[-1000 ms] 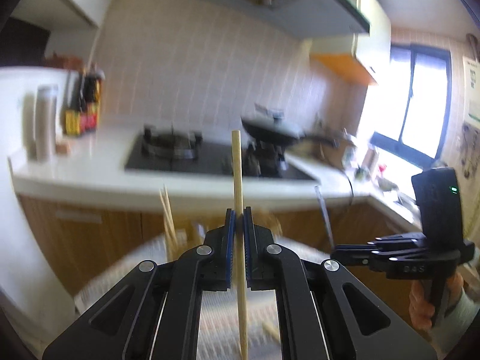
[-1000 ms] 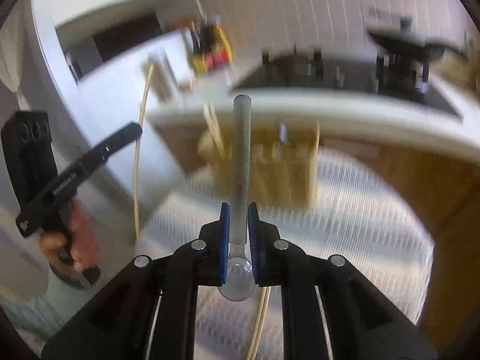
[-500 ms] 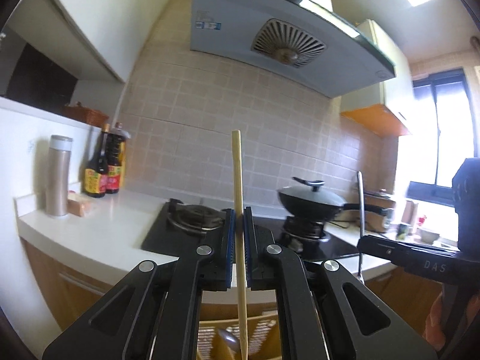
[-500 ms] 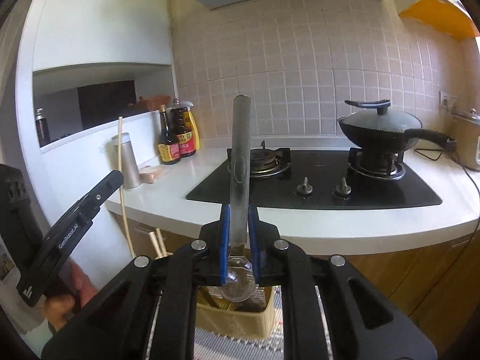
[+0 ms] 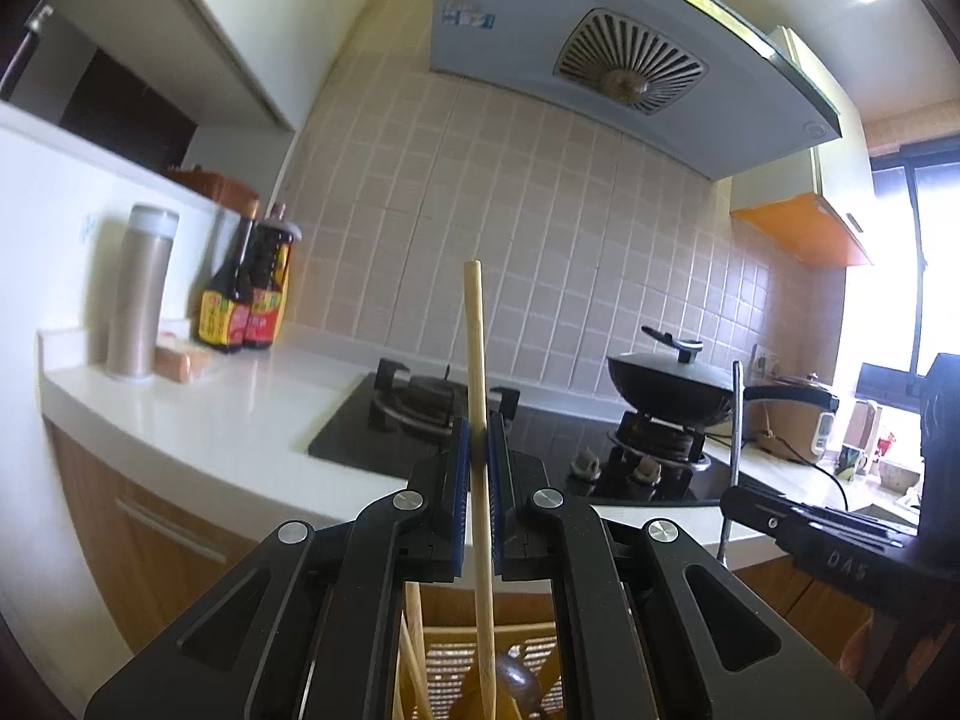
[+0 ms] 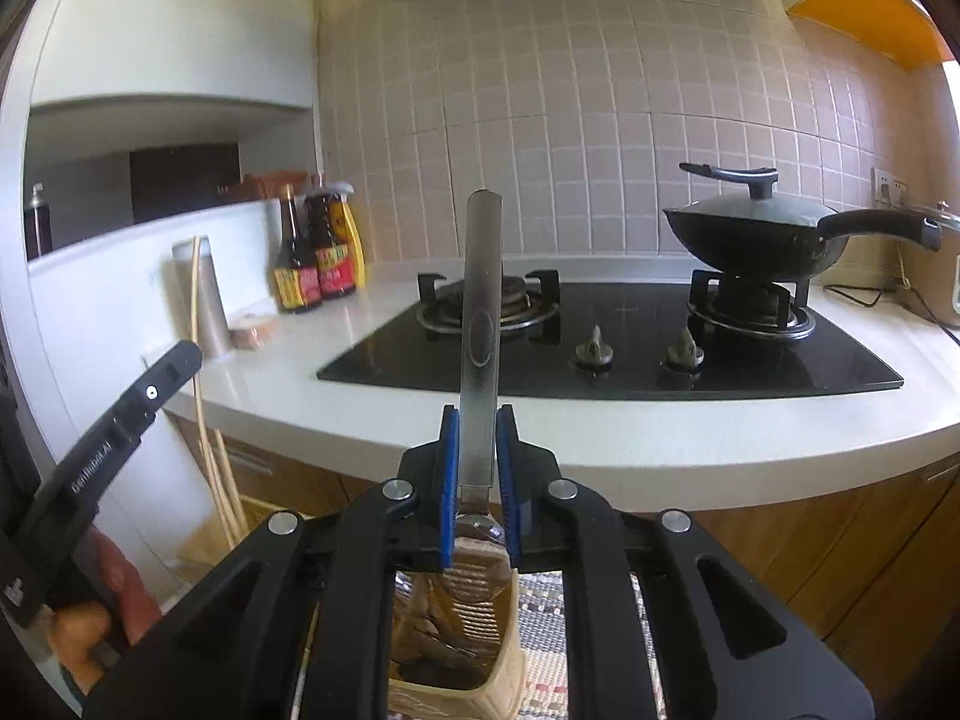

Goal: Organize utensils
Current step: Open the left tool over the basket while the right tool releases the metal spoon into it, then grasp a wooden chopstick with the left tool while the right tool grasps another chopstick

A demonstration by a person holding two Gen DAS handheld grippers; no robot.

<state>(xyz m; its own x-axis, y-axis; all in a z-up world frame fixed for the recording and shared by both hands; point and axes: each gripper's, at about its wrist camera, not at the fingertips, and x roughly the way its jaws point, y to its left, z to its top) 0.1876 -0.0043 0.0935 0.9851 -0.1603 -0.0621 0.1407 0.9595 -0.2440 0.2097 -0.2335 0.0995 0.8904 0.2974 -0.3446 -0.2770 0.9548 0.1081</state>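
Two grippers, both loaded. Left gripper [image 5: 478, 456]: jaws narrow, clamped on a wooden chopstick [image 5: 477, 360] that stands near upright, top end above the jaws w/ the tiled wall behind, lower end running down between the arms toward a woven utensil basket [image 5: 447, 660] below. More chopsticks and a dark spoon bowl show inside that basket. Right gripper [image 6: 478, 456]: jaws narrow, pinching a metal spoon [image 6: 482, 312] by the lower handle, handle upright, bowl just under the pads, over the basket [image 6: 498, 666] w/ utensils inside. Basket sits on a patterned mat [image 6: 540, 630].

Bkgd: white table [image 6: 600, 444] w/ black gas hob [image 6: 630, 348], lidded wok [image 6: 756, 234] on right burner, two sauce bottles [image 6: 315, 258] and a steel flask [image 5: 141, 288] at left. Range hood [image 5: 624, 60] overhead. From the right wrist view, the left gripper shows at lower left, held by a hand [image 6: 102, 606], chopstick rising from it.
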